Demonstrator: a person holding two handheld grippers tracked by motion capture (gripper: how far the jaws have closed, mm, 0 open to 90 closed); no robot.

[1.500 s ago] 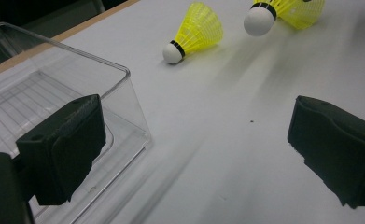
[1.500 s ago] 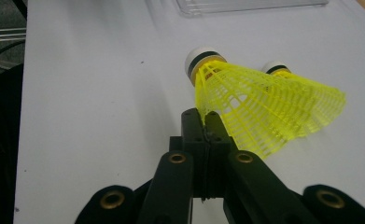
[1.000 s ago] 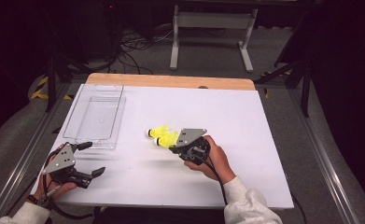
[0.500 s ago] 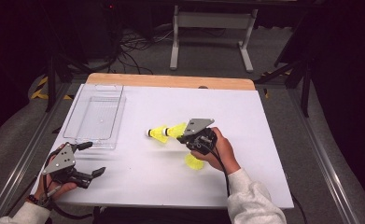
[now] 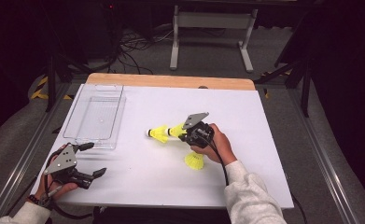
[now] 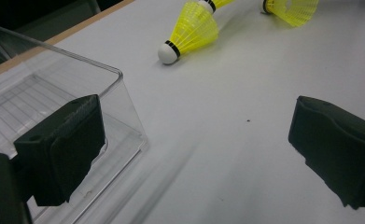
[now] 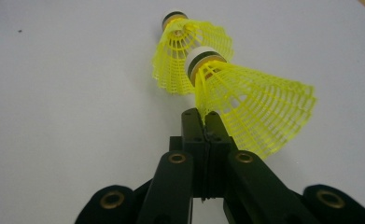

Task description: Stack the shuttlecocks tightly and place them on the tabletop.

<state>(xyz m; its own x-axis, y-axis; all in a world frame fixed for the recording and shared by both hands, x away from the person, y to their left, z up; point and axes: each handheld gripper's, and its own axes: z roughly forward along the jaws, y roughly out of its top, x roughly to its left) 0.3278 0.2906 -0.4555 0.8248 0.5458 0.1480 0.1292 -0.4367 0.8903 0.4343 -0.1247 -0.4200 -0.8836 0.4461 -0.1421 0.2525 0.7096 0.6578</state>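
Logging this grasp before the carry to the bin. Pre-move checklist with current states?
1. Right gripper shut on a shuttlecock: ok, jaws pinch the skirt edge.
2. Grip secure: cannot tell, only the thin mesh rim is caught.
3. Second shuttlecock free of the held one: cannot tell, in the right gripper view the two overlap.
4. Third shuttlecock out of the path: ok, it lies near the right hand, away from the bin side.
5. Bin open and empty: ok.
6. Left gripper clear: ok, open, beside the bin's near corner.
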